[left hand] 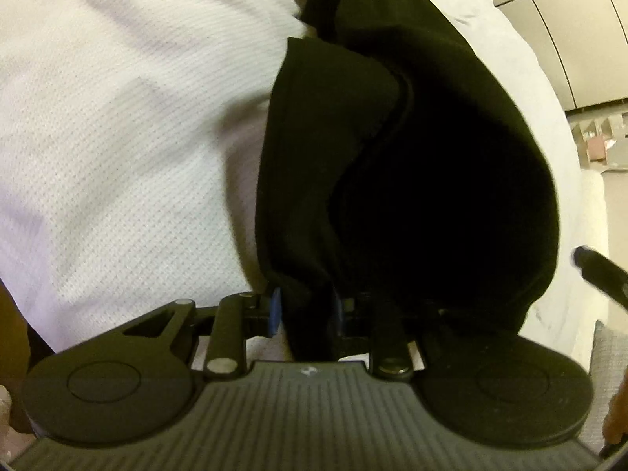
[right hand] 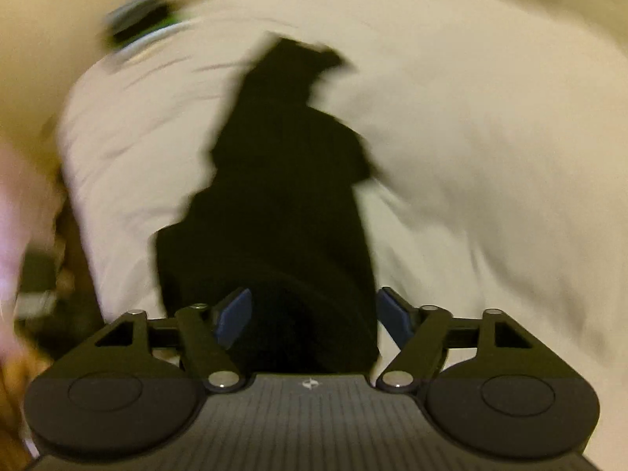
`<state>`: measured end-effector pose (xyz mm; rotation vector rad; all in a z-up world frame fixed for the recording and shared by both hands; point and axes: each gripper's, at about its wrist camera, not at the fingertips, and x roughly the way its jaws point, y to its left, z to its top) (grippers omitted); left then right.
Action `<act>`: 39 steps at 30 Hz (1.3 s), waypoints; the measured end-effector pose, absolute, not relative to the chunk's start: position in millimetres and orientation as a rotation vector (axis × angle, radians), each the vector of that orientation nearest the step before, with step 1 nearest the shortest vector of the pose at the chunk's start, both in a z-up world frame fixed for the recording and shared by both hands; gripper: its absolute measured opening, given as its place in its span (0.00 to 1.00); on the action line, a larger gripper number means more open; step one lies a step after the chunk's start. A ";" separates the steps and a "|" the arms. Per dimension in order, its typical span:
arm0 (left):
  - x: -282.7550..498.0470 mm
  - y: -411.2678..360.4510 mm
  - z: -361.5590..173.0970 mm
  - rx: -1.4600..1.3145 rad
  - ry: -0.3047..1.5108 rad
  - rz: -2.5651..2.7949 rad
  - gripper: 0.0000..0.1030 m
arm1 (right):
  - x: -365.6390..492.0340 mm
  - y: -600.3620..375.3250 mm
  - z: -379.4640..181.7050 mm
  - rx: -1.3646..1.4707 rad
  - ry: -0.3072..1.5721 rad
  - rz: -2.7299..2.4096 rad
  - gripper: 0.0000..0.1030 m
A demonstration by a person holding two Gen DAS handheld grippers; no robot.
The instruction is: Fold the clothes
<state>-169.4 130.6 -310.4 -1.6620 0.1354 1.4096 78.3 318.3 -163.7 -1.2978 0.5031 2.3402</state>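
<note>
Jaws on my left gripper are pinching the black garment over the white bedding, both hands angling downward, while my right gripper is gaping around it.

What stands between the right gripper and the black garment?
Nothing visible does. The right gripper is open, and the black garment lies directly between and ahead of its blue pads on the white sheet. The left gripper is already shut on the same garment.
</note>
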 end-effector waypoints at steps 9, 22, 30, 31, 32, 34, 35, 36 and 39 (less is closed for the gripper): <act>-166.9 123.0 -312.6 -1.683 0.089 1.408 0.21 | 32.5 234.9 -225.7 -1.594 -0.208 2.425 0.82; -148.9 114.8 -324.2 -1.714 -0.049 1.424 0.41 | 66.4 314.9 -240.8 -1.467 0.493 2.207 0.38; -148.3 109.5 -292.6 -1.636 -0.059 1.417 0.03 | 80.8 327.9 -240.9 -1.438 0.832 2.187 0.13; -152.5 105.2 -276.3 -1.597 -0.063 1.420 0.02 | 88.3 334.6 -232.4 -1.393 0.930 2.179 0.12; -157.4 100.8 -260.1 -1.561 -0.074 1.421 0.02 | 99.4 344.0 -219.8 -1.323 1.054 2.168 0.12; -172.7 90.2 -215.9 -1.472 -0.100 1.449 0.02 | 118.5 363.1 -193.9 -1.158 1.305 2.157 0.12; -181.1 85.0 -192.7 -1.425 -0.114 1.471 0.02 | 126.9 373.6 -179.3 -1.055 1.441 2.151 0.12; -193.2 82.4 -167.4 -1.377 -0.138 1.499 0.02 | 132.8 382.6 -165.7 -0.970 1.539 2.146 0.12; -230.1 77.7 -89.2 -1.216 -0.204 1.580 0.01 | 144.4 405.8 -119.5 -0.664 1.798 2.178 0.12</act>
